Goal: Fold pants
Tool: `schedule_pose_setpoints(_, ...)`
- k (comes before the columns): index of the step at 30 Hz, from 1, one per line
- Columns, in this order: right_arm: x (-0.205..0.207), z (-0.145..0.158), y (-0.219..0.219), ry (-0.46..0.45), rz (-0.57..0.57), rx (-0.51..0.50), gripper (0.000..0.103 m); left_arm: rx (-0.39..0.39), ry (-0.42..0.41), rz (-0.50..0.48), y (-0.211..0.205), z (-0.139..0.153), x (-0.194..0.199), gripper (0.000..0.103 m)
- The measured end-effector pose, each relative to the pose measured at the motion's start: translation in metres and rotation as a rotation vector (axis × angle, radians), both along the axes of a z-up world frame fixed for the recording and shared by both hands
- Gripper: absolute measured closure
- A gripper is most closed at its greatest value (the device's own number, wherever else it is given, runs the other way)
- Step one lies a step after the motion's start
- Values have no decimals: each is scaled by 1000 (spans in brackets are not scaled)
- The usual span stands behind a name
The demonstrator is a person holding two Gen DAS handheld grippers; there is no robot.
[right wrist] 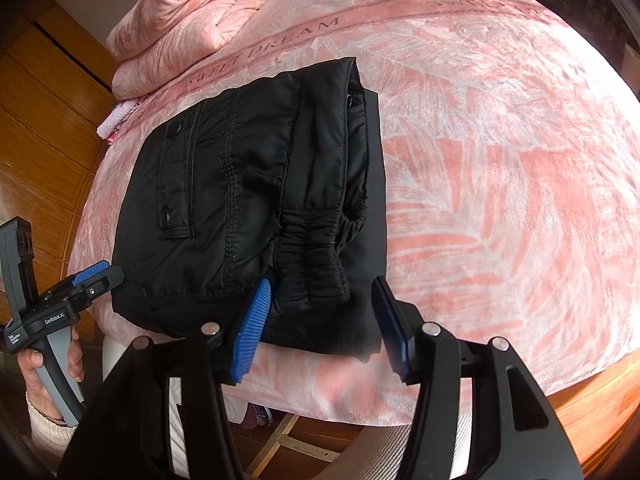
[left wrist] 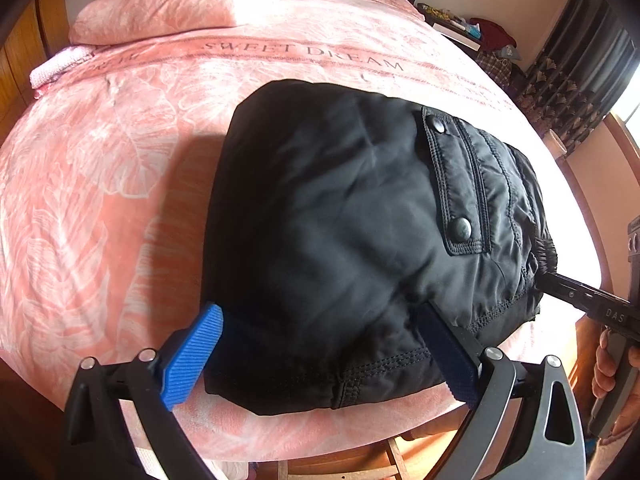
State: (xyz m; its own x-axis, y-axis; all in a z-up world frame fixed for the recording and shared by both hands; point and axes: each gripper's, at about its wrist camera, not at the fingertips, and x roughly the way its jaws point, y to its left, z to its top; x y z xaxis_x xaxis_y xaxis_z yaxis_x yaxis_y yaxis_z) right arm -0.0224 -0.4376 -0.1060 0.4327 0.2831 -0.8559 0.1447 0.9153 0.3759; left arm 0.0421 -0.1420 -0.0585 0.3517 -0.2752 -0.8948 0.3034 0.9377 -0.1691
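Blue-padded left gripper (left wrist: 320, 344) stands wide, level along the blanket (left wrist: 100, 184), its fingers astride the near edge of the folded black pants (left wrist: 340, 208). Rightward, the right gripper (right wrist: 324, 320) also gapes wide around the elastic waistband (right wrist: 312, 264). Folded pink bedding (right wrist: 188, 20) lies beyond.

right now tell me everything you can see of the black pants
The black pants lie folded into a compact, thick stack near the bed's front edge, on the pink blanket. The cloth looks smooth and slightly shiny, like padded nylon. A flap pocket with two snaps faces up; a gathered elastic band bunches at one end. Both grippers' open fingers straddle the near edge.
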Motion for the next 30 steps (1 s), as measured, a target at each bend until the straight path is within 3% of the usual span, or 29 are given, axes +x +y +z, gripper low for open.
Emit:
schedule_pose_setpoints(5,-6,14,-15,-47,-34,31,28,9,-94,-19,-2,29,-8,4)
schedule_pose_setpoints(9,1,16,-30,-67,-72,55,23,-3,-151,-23,-2,49,-8,4)
schedule_pose_setpoints(14,19,2,-41,-60,-75,117,18,-37,-158,-52,-2,56,-2,4)
schedule_pose_setpoints(22,39,-27,-43,-9,-47,191,13,-59,-89,-100,3,32,23,4)
schedule_pose_setpoints(30,46,-41,-48,-14,0,274,11,-211,156,-44,55,-25,71,4)
